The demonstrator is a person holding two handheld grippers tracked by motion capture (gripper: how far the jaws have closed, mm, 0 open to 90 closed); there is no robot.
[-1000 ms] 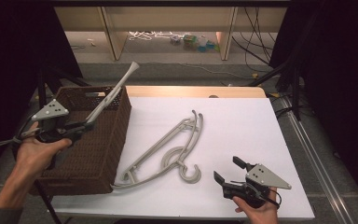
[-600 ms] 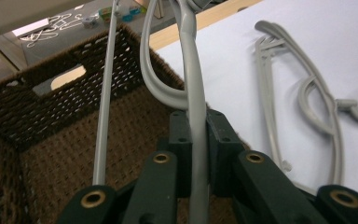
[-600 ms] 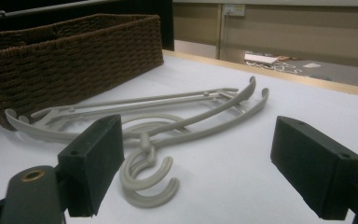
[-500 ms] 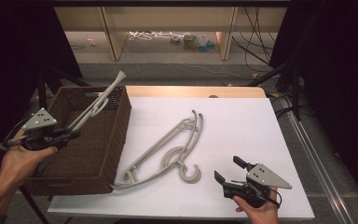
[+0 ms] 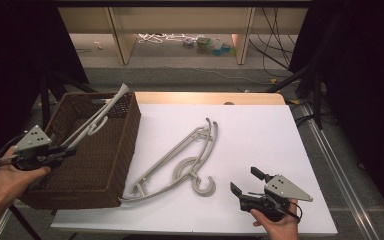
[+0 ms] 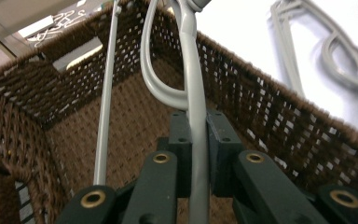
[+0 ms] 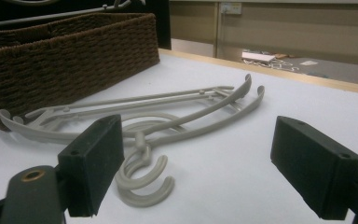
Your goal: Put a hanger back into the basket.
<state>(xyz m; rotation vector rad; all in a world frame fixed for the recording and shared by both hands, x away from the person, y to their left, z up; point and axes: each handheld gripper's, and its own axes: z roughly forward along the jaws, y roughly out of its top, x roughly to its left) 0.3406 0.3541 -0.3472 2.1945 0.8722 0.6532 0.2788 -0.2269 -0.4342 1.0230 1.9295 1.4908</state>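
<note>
Grey plastic hanger point(image 5: 97, 117) has dropped lower into the wicker basket point(image 5: 125, 150), pinched by the left gripper point(image 5: 65, 151); release comes next. Right gripper point(image 5: 246, 181) waits on the worktop point(image 5: 260, 135), jaws spread, near two remaining hangers point(image 5: 180, 162).

No text, label, brand, number or sign can be read in any of the views.
</note>
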